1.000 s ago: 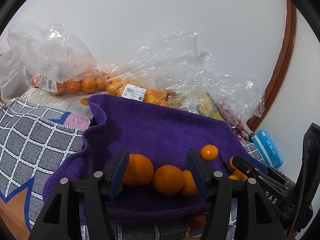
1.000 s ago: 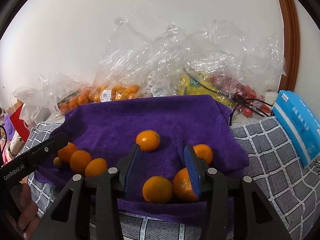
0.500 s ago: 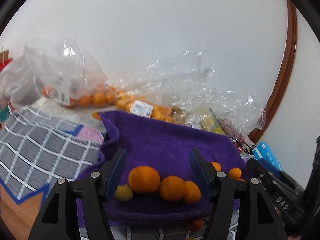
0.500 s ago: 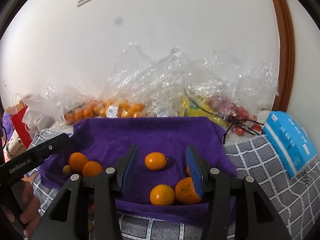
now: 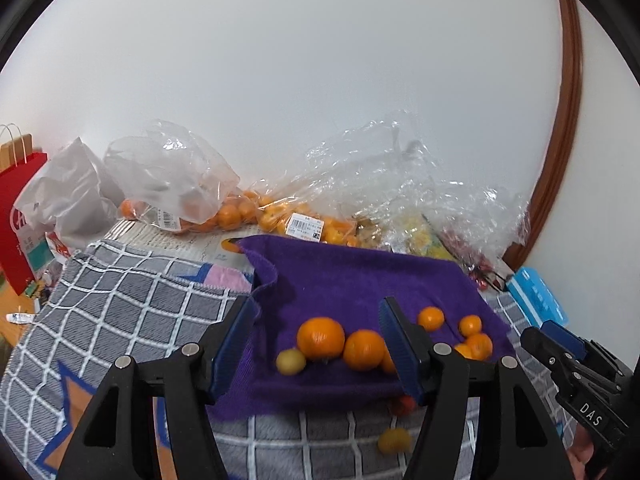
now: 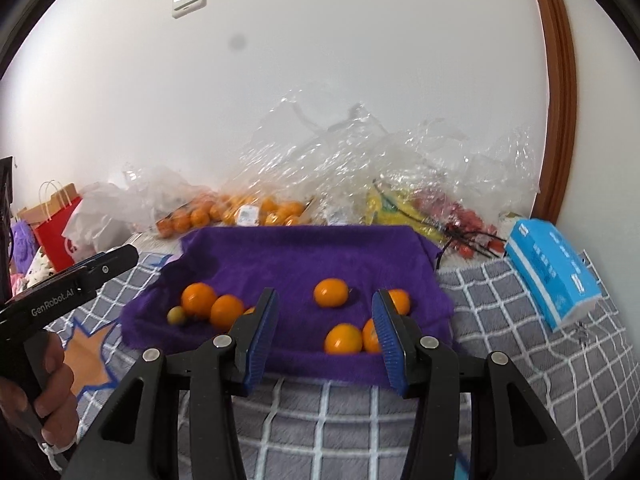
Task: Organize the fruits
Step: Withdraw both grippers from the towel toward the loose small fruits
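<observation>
A purple towel lies on a grey checked blanket. On its left part sit two oranges and a small yellow-green fruit. Several smaller oranges lie on its right part. My left gripper hangs open, above and short of the towel's near edge, with nothing between its fingers. My right gripper is also open and empty, raised before the right group. A red fruit and a yellow one lie on the blanket, off the towel.
Clear plastic bags of oranges, bananas and red fruit are heaped against the wall behind the towel. A blue tissue pack lies to the right, and a red paper bag stands far left. A hand holds the left gripper.
Both grippers have drawn back and up from the towel, so the fruits look smaller and farther off. The oranges that lay between the fingers are now beyond the tips.
</observation>
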Motion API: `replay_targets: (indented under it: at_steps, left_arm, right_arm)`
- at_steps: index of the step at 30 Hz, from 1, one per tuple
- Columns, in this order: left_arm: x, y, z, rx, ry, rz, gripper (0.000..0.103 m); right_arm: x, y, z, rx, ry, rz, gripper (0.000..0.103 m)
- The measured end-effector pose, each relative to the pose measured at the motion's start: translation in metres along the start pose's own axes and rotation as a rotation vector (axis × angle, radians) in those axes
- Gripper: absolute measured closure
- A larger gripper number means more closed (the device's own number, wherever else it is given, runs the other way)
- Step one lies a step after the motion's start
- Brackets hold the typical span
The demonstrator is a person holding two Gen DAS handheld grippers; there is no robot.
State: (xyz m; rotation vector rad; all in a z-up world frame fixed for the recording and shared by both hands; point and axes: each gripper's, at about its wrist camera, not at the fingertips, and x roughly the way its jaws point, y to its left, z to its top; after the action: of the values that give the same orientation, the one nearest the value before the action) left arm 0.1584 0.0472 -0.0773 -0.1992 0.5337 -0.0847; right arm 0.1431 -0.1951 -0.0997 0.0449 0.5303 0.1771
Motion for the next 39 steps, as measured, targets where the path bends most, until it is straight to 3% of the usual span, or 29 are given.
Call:
replay_targets:
  at_steps: [18, 23, 39]
  left_arm:
    - [-0.054, 0.016, -0.037, 0.046, 0.066, 0.003, 0.040]
    - [-0.054, 0.029, -0.043, 0.017, 0.083, 0.004, 0.040]
    - [-0.030, 0.064, -0.054, -0.033, 0.102, -0.040, 0.045]
  right_arm:
    - [-0.052, 0.035, -0.029, -0.003, -0.014, 0.003, 0.054]
    - [-0.050, 0.043, -0.034, 0.009, -0.014, 0.000, 0.054]
    - [-0.004, 0.073, -0.056, -0.035, 0.111, 0.063, 0.063]
